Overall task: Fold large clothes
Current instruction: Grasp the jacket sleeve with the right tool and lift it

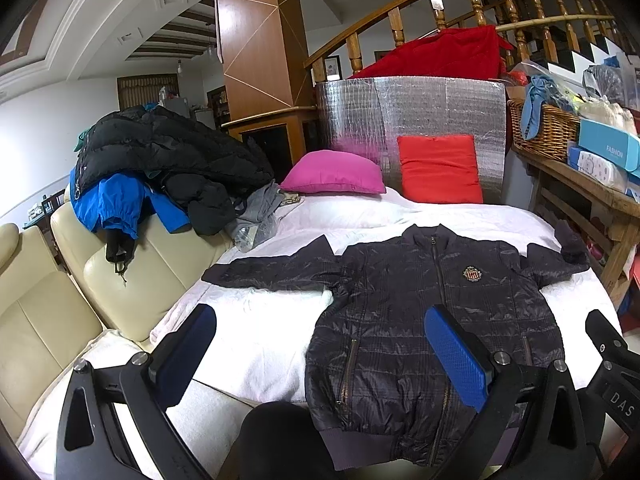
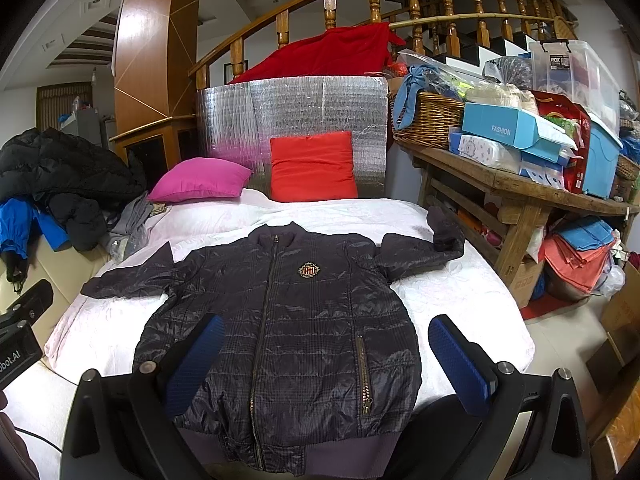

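The dark puffer jacket [image 2: 280, 320] lies flat on the white bed [image 2: 460, 300], unfolded. Left gripper [image 1: 320, 360] and right gripper [image 2: 328, 364] gape wide, empty. Next, probably grab a sleeve.

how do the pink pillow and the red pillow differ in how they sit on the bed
The pink pillow lies flat on the white bed cover, while the red pillow stands upright, leaning on the silver foil board. The pink pillow sits nearer the pile of coats; the red pillow sits nearer the wooden bench. Both are plain, single-colour pillows at the far end of the bed, beyond the dark jacket.
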